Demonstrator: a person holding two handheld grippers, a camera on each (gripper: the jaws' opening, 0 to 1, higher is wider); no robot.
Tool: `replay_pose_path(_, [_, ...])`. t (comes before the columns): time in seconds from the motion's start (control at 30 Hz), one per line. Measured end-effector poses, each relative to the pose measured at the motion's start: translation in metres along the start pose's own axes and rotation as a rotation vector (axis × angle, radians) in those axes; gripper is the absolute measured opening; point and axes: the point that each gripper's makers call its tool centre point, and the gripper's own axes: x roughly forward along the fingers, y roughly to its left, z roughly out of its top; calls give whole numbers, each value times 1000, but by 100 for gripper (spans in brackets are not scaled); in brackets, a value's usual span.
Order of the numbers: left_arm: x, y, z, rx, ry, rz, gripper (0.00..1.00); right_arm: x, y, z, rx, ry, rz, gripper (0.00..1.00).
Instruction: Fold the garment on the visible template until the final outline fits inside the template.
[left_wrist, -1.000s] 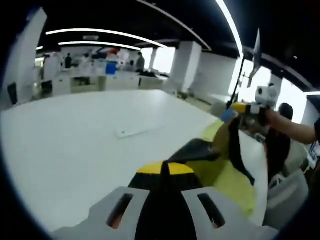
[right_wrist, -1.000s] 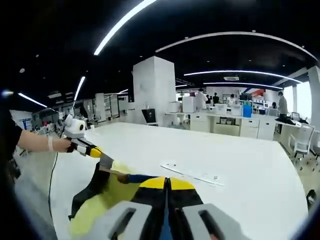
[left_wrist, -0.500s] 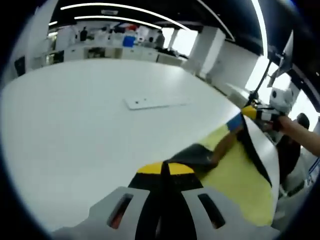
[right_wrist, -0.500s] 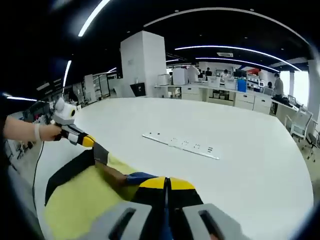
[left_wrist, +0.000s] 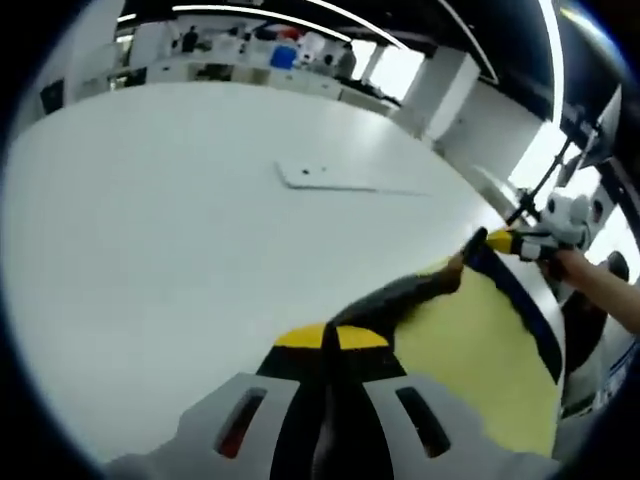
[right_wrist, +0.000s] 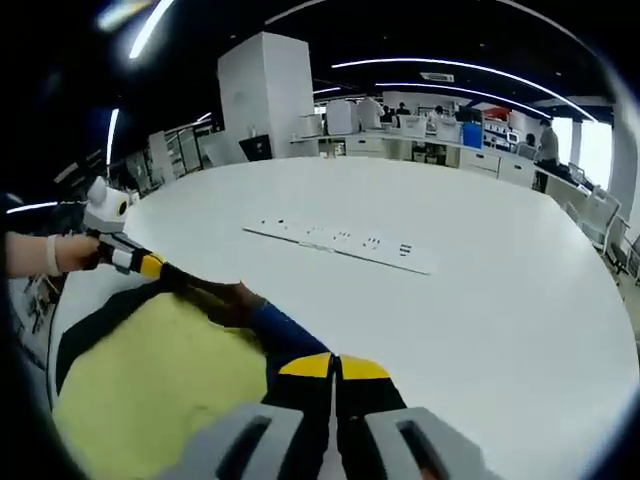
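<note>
A yellow garment (left_wrist: 480, 350) with black and blue trim is stretched out low over the white table (left_wrist: 150, 230). My left gripper (left_wrist: 330, 338) is shut on its dark edge at the bottom of the left gripper view. My right gripper (left_wrist: 492, 240) holds the far corner, with a hand (left_wrist: 585, 268) behind it. In the right gripper view the garment (right_wrist: 150, 390) spreads out to the left, its blue edge (right_wrist: 285, 335) running into my shut right gripper (right_wrist: 334, 368). The left gripper (right_wrist: 150, 266) pinches the other corner there.
A flat white strip (right_wrist: 340, 243) with small dark marks lies on the table beyond the garment, and appears as a pale strip (left_wrist: 330, 178) in the left gripper view. Desks, chairs and people stand far behind. The table edge runs close by the garment's right side (left_wrist: 545, 300).
Both grippers have come down toward the table with the garment. It hung bunched between them before and now lies spread flatter and wider.
</note>
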Motion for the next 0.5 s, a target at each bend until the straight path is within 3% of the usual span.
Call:
replay_pose_path(0.17, [-3, 2, 6, -7, -2, 11, 0, 5, 2, -1, -13, 8, -2, 0])
replay_pose_path(0.27, [-11, -7, 13, -13, -22, -16, 0, 5, 1, 5, -11, -4, 1, 0])
replay_pose_path(0.3, [-8, -4, 19, 32, -47, -26, 0, 6, 2, 8, -5, -13, 4, 0])
replay_pose_path(0.37, [-10, -1, 15, 95, 10, -8, 0, 8, 1, 9, -11, -12, 4, 0])
replay_pose_path(0.4, [-11, 0, 19, 154, 2, 0, 0, 8, 1, 9, -13, -11, 3, 0])
replay_pose_path(0.5, [-7, -1, 21, 144, -2, 4, 0, 12, 1, 10, -16, -7, 0, 0])
